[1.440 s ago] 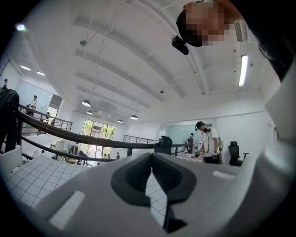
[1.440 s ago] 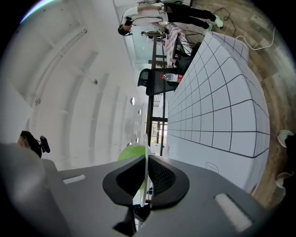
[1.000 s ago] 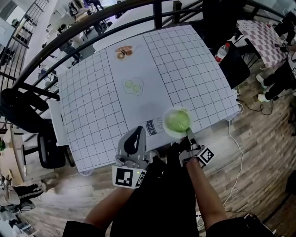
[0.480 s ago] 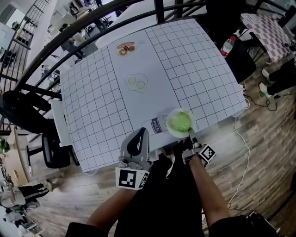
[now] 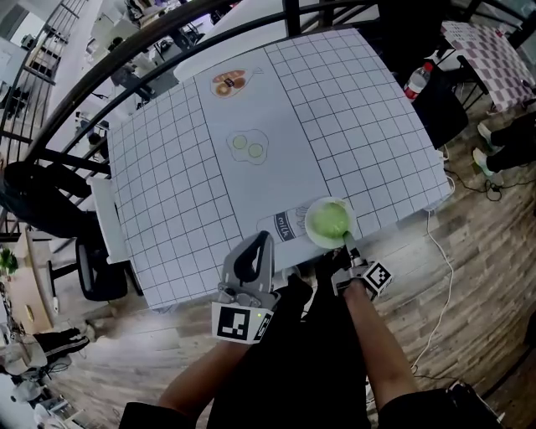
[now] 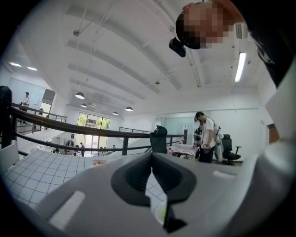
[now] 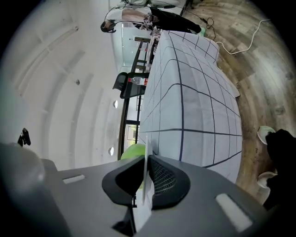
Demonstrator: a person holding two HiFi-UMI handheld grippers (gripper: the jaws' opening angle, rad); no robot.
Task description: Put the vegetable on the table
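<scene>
Table point(image 5: 167, 167): right gripper point(image 5: 345, 240) sideways on bowl point(image 5: 308, 219)

vegetable point(image 5: 327, 219) | green, round | inside white bowl point(image 5: 308, 224) | table point(image 5: 360, 126) near edge

Big open loft-type office tbh. Wood plank floor point(image 5: 490, 302) w/ a white cable point(image 5: 450, 270) snaking across it. Table point(image 5: 167, 167) has a white gridded cover, black curved railing point(image 5: 291, 17) runs right behind it. Black office chair point(image 5: 90, 272) sits at its left side, another table w/ a checkered cloth point(image 5: 486, 50) is off to the right. White ceiling point(image 6: 115, 55), round pendant lamps point(image 6: 80, 96), one strip light point(image 6: 240, 67) on. Tall windows point(image 6: 92, 122) at the far end, v bright.
</scene>
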